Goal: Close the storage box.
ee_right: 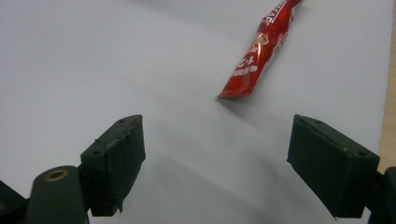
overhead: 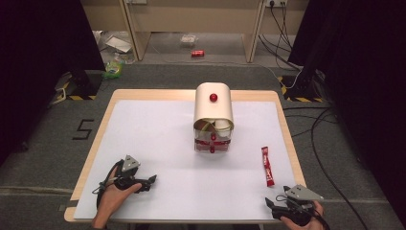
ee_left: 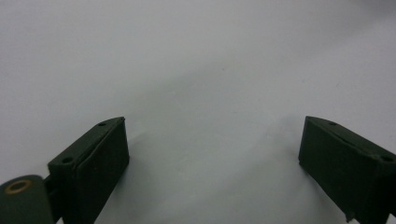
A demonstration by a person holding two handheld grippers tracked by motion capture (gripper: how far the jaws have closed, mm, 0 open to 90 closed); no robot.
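The red sachet (overhead: 267, 166) lies flat on the white sheet (overhead: 163, 139) at the right of the high view, long axis running up and down the frame, free of the bread-bin-like box (overhead: 213, 115) at centre. Lying alone and flat, it looks set out to be picked up.

The right claw (overhead: 276, 207) sits at the lower right edge, just below the sachet's near end and apart from it. Its 2 jaws stand wide open with nothing between them. In the right gripper view the sachet (ee_right: 260, 50) slants through the upper right, its cut end ahead of the jaw gap and a little toward the right jaw, so the claw seems lined up to reach for it.

The left claw (overhead: 147, 182), at lower left, is also wide open and empty, resting low over bare sheet (ee_left: 196, 84), well apart from the sachet, probably just parked.
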